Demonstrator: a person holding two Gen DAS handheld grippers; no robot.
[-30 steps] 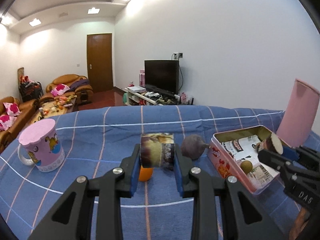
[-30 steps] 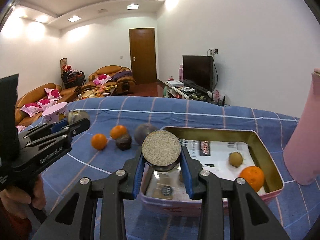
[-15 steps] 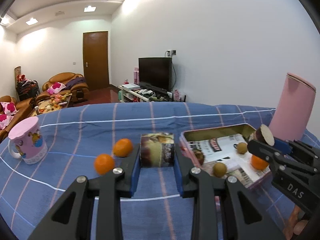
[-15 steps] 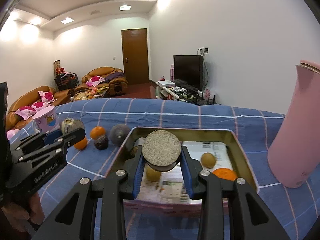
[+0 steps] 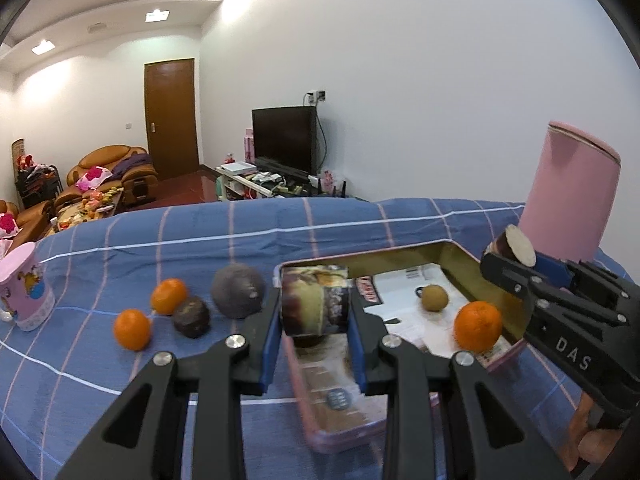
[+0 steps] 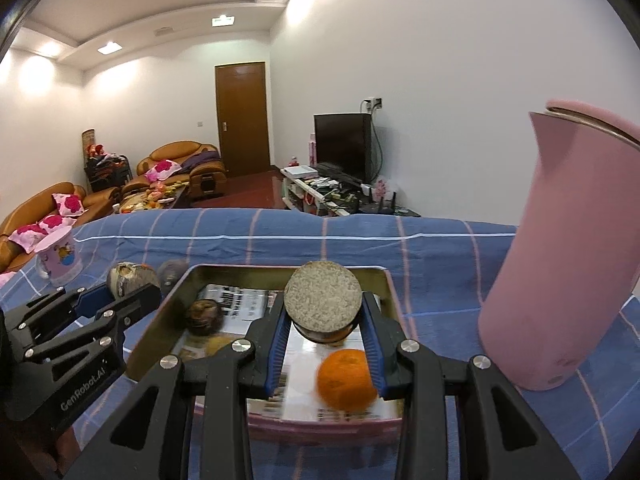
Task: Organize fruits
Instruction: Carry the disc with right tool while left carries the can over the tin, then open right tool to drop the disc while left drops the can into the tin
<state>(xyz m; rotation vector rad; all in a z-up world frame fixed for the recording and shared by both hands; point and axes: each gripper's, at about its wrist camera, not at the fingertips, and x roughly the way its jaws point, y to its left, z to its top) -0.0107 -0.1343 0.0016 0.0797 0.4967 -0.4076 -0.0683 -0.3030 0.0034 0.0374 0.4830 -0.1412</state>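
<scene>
My left gripper [image 5: 316,304] is shut on a mottled brown and purple fruit [image 5: 314,300], held above the near left corner of the pink tin [image 5: 452,254]. My right gripper [image 6: 324,312] is shut on a cut fruit [image 6: 323,300] with a pale flat face, above the inside of the tin [image 6: 386,284]. In the tin lie an orange [image 6: 347,378], a dark round fruit [image 6: 204,316] and a small brown fruit [image 5: 434,298]. On the cloth left of the tin lie two oranges [image 5: 169,296] [image 5: 132,329], a dark fruit [image 5: 191,317] and a large grey-purple fruit [image 5: 238,296].
A tall pink jug [image 6: 560,260] stands close to the right of the tin. A pink mug [image 5: 24,292] stands at the far left of the blue checked cloth [image 5: 320,224]. Printed paper lines the tin's floor. A living room lies beyond the table's far edge.
Both grippers have carried their fruits to the right. The left one went from above the loose fruits to the tin's near left corner. The right one came closer to the jug.
</scene>
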